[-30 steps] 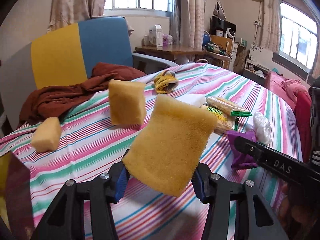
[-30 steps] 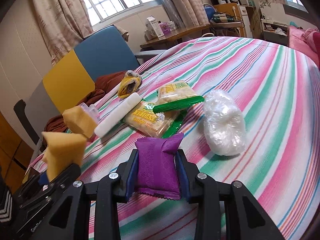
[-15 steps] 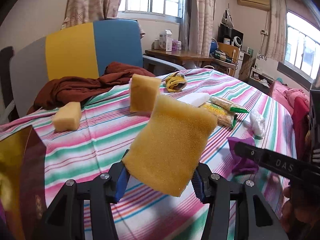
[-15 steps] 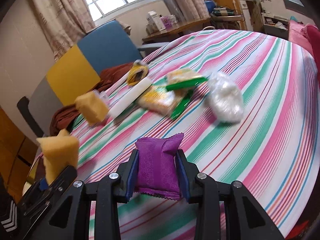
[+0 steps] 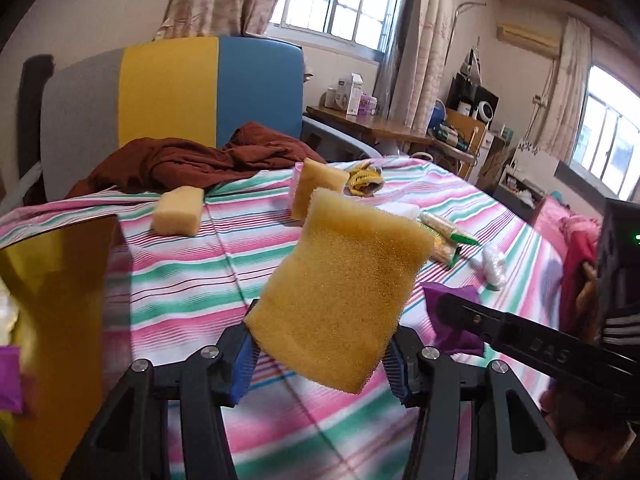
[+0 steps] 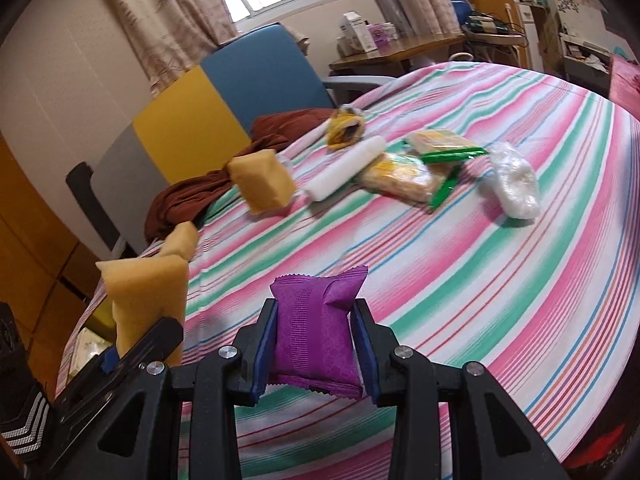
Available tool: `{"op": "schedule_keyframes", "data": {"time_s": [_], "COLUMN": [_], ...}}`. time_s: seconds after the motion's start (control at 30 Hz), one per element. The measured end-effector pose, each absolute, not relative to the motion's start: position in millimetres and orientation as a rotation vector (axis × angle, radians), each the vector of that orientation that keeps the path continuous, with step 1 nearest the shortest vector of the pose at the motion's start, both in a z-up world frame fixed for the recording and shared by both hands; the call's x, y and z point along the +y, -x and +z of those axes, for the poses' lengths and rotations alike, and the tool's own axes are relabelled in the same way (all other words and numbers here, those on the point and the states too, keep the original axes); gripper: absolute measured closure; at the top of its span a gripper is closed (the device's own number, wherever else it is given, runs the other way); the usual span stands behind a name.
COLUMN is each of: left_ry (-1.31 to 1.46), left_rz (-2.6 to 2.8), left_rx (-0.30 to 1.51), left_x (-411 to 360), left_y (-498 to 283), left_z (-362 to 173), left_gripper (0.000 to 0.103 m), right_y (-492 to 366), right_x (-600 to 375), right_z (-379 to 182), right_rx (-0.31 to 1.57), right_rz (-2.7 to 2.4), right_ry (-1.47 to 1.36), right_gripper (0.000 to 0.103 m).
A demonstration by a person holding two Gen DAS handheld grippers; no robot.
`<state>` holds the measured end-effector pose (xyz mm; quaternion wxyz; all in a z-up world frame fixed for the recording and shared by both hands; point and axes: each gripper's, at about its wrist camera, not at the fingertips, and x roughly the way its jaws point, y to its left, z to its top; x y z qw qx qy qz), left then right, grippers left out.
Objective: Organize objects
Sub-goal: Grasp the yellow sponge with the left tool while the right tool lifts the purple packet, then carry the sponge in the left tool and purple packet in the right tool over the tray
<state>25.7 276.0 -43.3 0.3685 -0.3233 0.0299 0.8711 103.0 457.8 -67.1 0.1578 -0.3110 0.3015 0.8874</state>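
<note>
My left gripper is shut on a big yellow sponge, held in the air above the striped tablecloth. In the right wrist view the same sponge shows at lower left. A purple snack packet sits pinched between the blue pads of my right gripper, also off the table. Two more sponges lie on the cloth: a flat one near the left edge and an upright one further back. Snack packs with green ends, a white roll and a clear plastic bag lie mid-table.
A yellow box stands at the table's left edge. A brown cloth is bunched at the back by a grey, yellow and blue chair. A yellow knitted item lies beyond the roll. A desk with boxes stands behind.
Both grippers have pulled back and risen, swinging left with the sponge and the purple packet still held. The yellow box has come into the left view; the table items look farther away.
</note>
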Motion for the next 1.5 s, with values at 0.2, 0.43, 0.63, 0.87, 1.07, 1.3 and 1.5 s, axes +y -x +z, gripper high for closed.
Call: {"op": "schedule_keyframes", "data": {"time_s": [0.2,0.43,0.63,0.87,1.07,1.3,1.5], "left_ry": [0.861,0.878,0.969,1.083,1.202,1.344,1.416], "left_rz": [2.246,2.293,2.335,2.391,2.435,2.421,2.419], "left_rx": [-0.005,-0.036,-0.058,-0.107,-0.105,-0.137,-0.115], "left_x": [235,185,140,99,81,70,70], "left_y": [-24,-24,-19,11,63,117,143], "left_z": [-28,-20,-32,-40,-43,-54,-64], "left_gripper": [0.049,0.049,0.048,0.048,0.047,0.047,0.046], "right_y": [-92,-79,-71,-48,-3,61,102], "right_x": [427,383,345,301,262,236,234], "right_z": [-42,-24,-17,-14,-9,-17,-34], "right_rx": [0.799,0.745,0.713,0.655,0.564,0.502,0.499], "right_rz": [2.643,2.759,2.851,2.961,3.038,3.022,2.940], "right_ry": [0.888,0.926,0.990,1.105,1.222,1.329,1.411], "right_gripper": [0.067,0.067,0.067,0.067,0.067,0.066,0.064]}}
